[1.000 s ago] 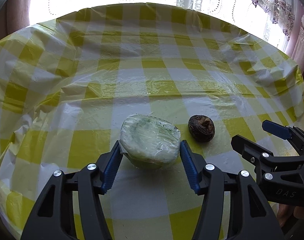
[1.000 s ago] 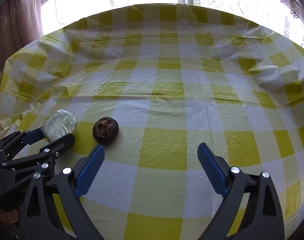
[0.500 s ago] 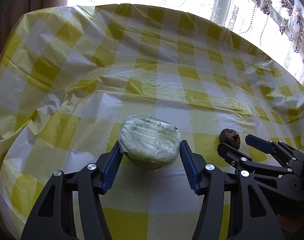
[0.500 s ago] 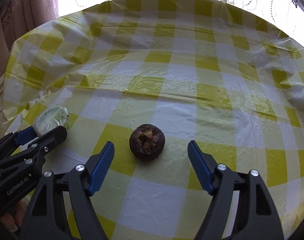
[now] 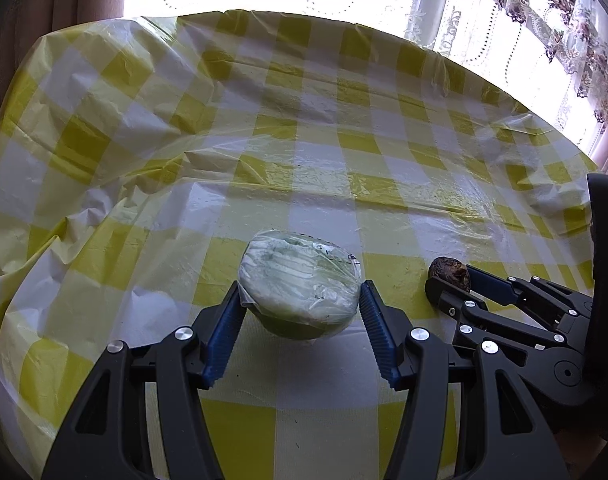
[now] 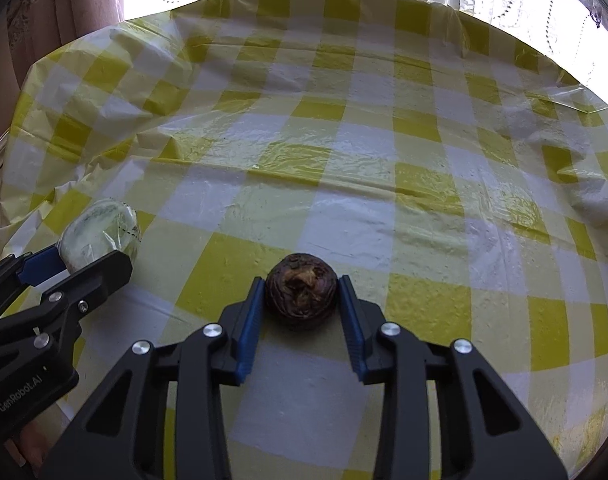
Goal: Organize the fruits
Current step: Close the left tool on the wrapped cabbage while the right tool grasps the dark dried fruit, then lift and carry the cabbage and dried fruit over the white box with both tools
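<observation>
A pale green fruit half wrapped in clear film [image 5: 300,280] sits between the blue pads of my left gripper [image 5: 300,304], which is shut on it just above the cloth. It also shows in the right wrist view [image 6: 98,234], at the far left. A dark brown wrinkled round fruit [image 6: 301,296] sits between the pads of my right gripper [image 6: 301,300], which is shut on it. In the left wrist view the brown fruit [image 5: 449,274] shows at the right, in the right gripper [image 5: 459,284].
A round table carries a crinkled yellow-and-white checked plastic cloth [image 5: 304,152] that also fills the right wrist view [image 6: 383,168]. Bright windows with lace curtains [image 5: 543,20] stand behind the table's far edge. A brown curtain [image 6: 64,8] hangs at the left.
The right gripper moved left to the brown fruit and closed its pads on it. The left gripper has kept its hold on the wrapped green fruit and turned left.
</observation>
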Demonstrator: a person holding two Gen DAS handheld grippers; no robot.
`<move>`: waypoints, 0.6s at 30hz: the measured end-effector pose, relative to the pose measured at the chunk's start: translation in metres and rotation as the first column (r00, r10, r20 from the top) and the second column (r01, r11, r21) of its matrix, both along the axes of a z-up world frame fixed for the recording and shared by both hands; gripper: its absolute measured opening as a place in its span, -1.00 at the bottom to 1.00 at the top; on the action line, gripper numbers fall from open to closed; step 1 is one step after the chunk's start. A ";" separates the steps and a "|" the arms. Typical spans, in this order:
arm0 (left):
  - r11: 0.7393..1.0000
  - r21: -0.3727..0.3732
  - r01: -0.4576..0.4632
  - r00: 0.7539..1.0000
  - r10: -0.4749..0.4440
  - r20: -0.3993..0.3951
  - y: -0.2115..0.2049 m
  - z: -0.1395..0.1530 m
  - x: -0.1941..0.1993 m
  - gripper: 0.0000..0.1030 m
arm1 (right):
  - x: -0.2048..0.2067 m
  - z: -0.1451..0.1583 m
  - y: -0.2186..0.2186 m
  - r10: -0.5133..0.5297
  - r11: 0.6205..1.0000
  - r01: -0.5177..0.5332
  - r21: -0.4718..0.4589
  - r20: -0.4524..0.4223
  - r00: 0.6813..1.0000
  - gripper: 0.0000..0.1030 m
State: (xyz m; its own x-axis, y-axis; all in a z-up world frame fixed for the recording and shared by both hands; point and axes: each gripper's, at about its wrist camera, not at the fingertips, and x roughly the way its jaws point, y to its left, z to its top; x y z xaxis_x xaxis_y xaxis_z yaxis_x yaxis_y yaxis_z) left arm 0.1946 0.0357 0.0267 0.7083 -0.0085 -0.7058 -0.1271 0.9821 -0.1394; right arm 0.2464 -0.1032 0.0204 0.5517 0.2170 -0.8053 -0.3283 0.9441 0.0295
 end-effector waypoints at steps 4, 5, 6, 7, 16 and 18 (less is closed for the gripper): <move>1.000 0.000 0.016 1.000 -0.016 -0.002 -0.009 0.001 -0.007 0.07 | -0.012 0.001 -0.012 -0.015 1.000 0.015 0.005 -0.001 1.000 -0.28; 1.000 0.000 0.022 1.000 -0.022 -0.002 -0.011 0.001 -0.008 0.07 | -0.016 0.001 -0.015 -0.020 1.000 0.020 0.007 0.000 1.000 -0.28; 1.000 0.002 0.027 1.000 -0.027 -0.002 -0.014 0.002 -0.010 0.07 | -0.019 0.002 -0.019 -0.025 1.000 0.025 0.009 -0.001 1.000 -0.29; 0.999 0.004 0.031 1.000 -0.031 -0.001 -0.017 0.003 -0.012 0.07 | -0.022 0.002 -0.023 -0.030 0.999 0.030 0.010 -0.003 1.000 -0.29; 0.995 0.019 0.097 0.995 -0.097 -0.001 -0.051 0.008 -0.031 0.07 | -0.057 0.007 -0.067 -0.086 0.996 0.086 0.036 -0.011 0.996 -0.29; 0.994 0.024 0.111 0.994 -0.111 0.000 -0.059 0.010 -0.036 0.07 | -0.065 0.011 -0.076 -0.098 0.994 0.098 0.043 -0.005 0.995 -0.29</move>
